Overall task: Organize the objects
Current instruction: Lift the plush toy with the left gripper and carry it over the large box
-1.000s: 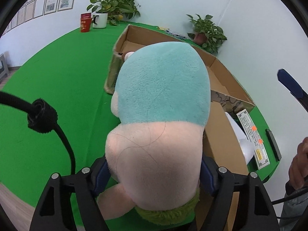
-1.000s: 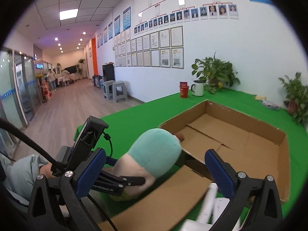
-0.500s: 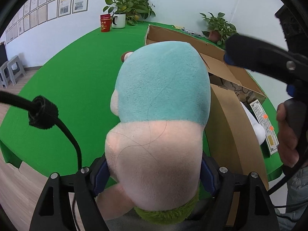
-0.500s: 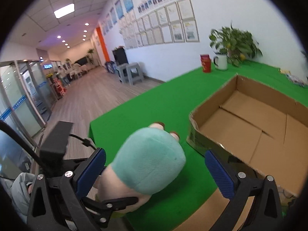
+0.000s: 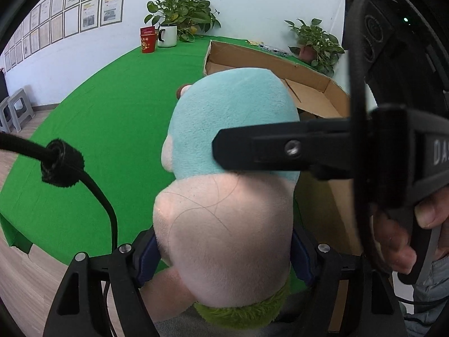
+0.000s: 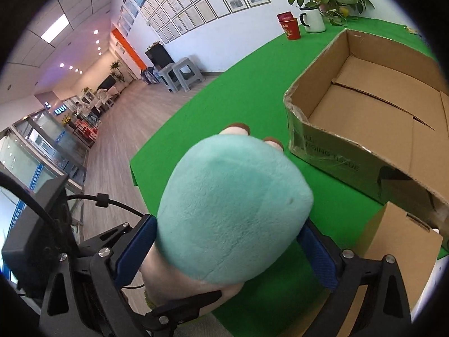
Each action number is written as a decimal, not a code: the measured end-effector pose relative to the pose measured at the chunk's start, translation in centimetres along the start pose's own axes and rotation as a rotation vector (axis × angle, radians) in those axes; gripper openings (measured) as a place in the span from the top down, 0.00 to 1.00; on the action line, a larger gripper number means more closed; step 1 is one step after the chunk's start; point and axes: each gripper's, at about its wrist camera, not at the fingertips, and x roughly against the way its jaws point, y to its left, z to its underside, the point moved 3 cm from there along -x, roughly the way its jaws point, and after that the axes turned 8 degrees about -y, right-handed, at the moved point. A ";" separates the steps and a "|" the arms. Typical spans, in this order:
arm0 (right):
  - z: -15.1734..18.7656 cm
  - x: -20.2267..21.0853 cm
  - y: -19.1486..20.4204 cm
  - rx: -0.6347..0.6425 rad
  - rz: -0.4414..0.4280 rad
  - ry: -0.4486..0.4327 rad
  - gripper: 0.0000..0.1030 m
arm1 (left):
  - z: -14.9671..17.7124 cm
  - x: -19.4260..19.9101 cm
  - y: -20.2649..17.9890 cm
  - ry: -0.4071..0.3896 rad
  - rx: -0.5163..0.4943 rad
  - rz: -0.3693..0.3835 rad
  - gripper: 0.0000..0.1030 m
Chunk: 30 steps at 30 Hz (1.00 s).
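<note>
A plush toy (image 5: 230, 168) with a teal head, pink body and green collar is held in my left gripper (image 5: 224, 255), whose blue pads squeeze its pink body. The toy also fills the right wrist view (image 6: 233, 219). My right gripper (image 6: 224, 252) has its blue pads on both sides of the teal head, touching or nearly touching it. One right finger (image 5: 280, 148) crosses in front of the toy in the left wrist view. An open, empty cardboard box (image 6: 364, 112) stands on the green table just right of the toy.
A red cup (image 5: 148, 43), a white mug (image 5: 167, 36) and a potted plant (image 5: 182, 14) stand at the table's far edge; a second plant (image 5: 317, 45) stands behind the box (image 5: 269, 61). A box flap (image 6: 401, 241) hangs at the near right. Grey stools (image 6: 182, 75) stand on the floor.
My right gripper has swung in from beside the box and closed around the toy's teal head. The left gripper has drawn the toy back toward the table's near edge.
</note>
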 end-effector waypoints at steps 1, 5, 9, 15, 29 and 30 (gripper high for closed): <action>0.1 0.1 0.0 -0.007 0.000 -0.005 0.08 | -0.1 0.1 0.0 -0.003 0.000 -0.001 0.29; 0.3 0.7 -0.3 -0.021 -0.006 -0.032 0.16 | -0.4 0.3 -0.2 -0.020 -0.016 -0.007 0.32; -0.3 0.7 0.0 0.011 0.019 -0.077 0.21 | -0.9 0.4 -0.8 -0.042 -0.035 -0.009 0.33; -1.5 3.1 -0.1 0.059 0.044 -0.175 0.24 | -2.9 1.2 -2.8 -0.119 -0.084 -0.002 0.34; -10.7 7.9 -2.5 0.097 0.054 -0.373 0.25 | -14.2 1.1 -7.8 -0.260 -0.246 -0.019 0.34; -11.4 8.0 -2.9 0.092 0.049 -0.378 0.25 | -15.2 0.8 -8.1 -0.258 -0.255 -0.023 0.34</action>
